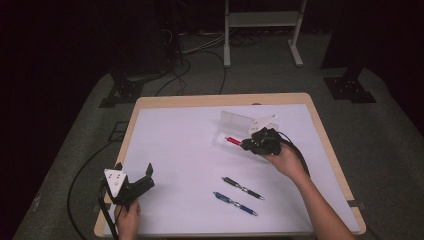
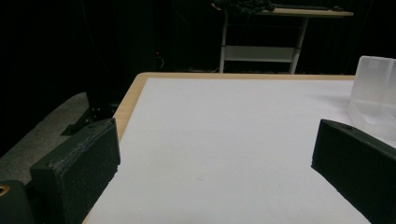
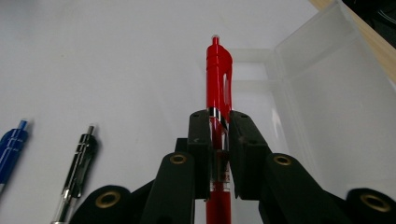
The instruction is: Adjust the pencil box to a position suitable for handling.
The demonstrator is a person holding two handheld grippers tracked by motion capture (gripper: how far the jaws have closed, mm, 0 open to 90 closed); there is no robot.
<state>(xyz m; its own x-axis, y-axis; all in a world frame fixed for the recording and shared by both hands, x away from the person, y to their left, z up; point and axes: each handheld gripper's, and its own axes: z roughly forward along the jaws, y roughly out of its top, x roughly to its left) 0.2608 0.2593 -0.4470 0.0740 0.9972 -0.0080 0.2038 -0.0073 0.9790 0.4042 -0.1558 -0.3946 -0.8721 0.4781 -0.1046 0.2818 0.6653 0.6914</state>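
Note:
My right gripper (image 3: 218, 122) is shut on a red pen (image 3: 218, 77), whose clip end sticks out past the jaws toward a clear plastic box (image 3: 322, 88). From the high view, that gripper (image 1: 248, 144) holds the red pen (image 1: 232, 140) just in front of the clear box (image 1: 235, 121), above the white mat. A black pen (image 1: 243, 188) and a blue pen (image 1: 235, 203) lie on the mat nearer the person; they also appear as the black pen (image 3: 77, 170) and blue pen (image 3: 10, 149). My left gripper (image 1: 134, 172) rests at the front left corner, open and empty, its jaws wide apart (image 2: 215, 154).
The wooden table (image 1: 220, 99) carries a white mat (image 1: 175, 150). The clear box (image 2: 376, 93) stands at the right in the left gripper view. A white metal stand (image 1: 262, 25) and cables sit on the floor beyond the table.

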